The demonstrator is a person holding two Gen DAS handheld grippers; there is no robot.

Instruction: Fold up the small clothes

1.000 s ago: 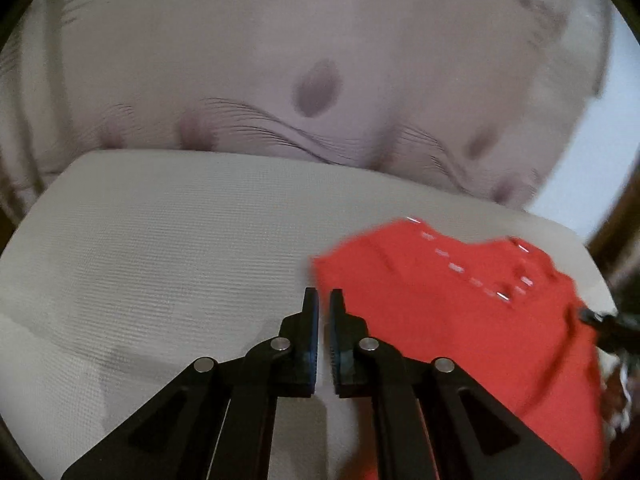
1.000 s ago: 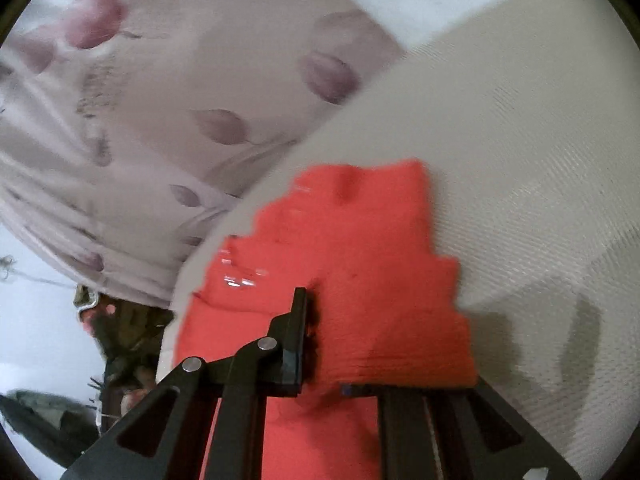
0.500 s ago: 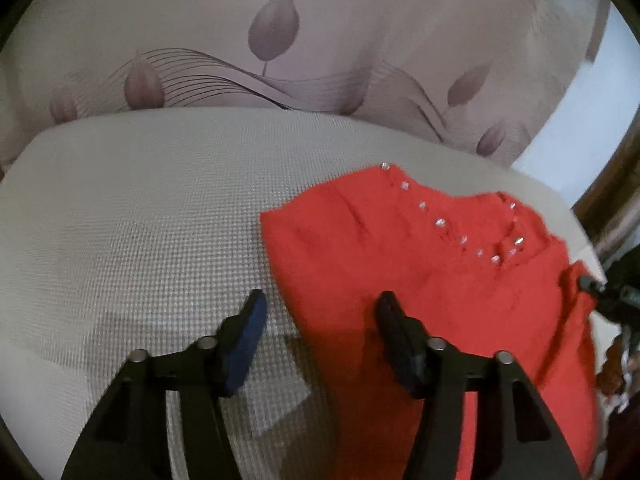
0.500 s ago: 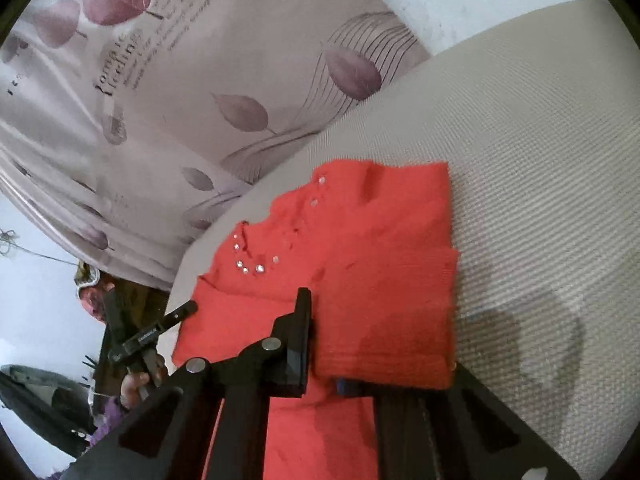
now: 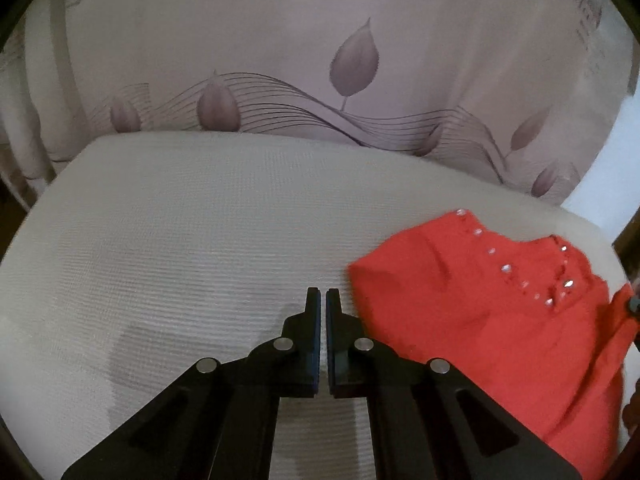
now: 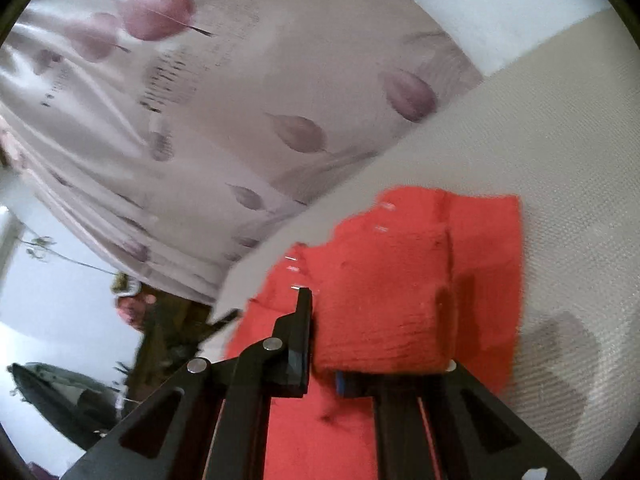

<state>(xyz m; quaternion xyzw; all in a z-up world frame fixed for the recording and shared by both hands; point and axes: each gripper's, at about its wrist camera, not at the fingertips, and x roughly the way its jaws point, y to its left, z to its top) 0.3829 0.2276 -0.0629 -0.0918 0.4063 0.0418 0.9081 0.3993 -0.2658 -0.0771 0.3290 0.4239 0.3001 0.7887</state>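
A small red knit top with shiny studs at the neckline lies on a beige woven cushion, at the lower right of the left wrist view. My left gripper is shut and empty, just left of the top's edge. In the right wrist view the red top is partly folded. My right gripper is shut on a folded part of the top, which drapes over and hides the right finger.
A pale curtain with purple leaf prints hangs behind the cushion and also shows in the right wrist view. Dark furniture and clutter stand beyond the cushion's left edge. A white wall is behind.
My left gripper opened beside the top half a second ago and has now shut empty, left of the garment. My right gripper kept its hold and lifted the folded part over the top.
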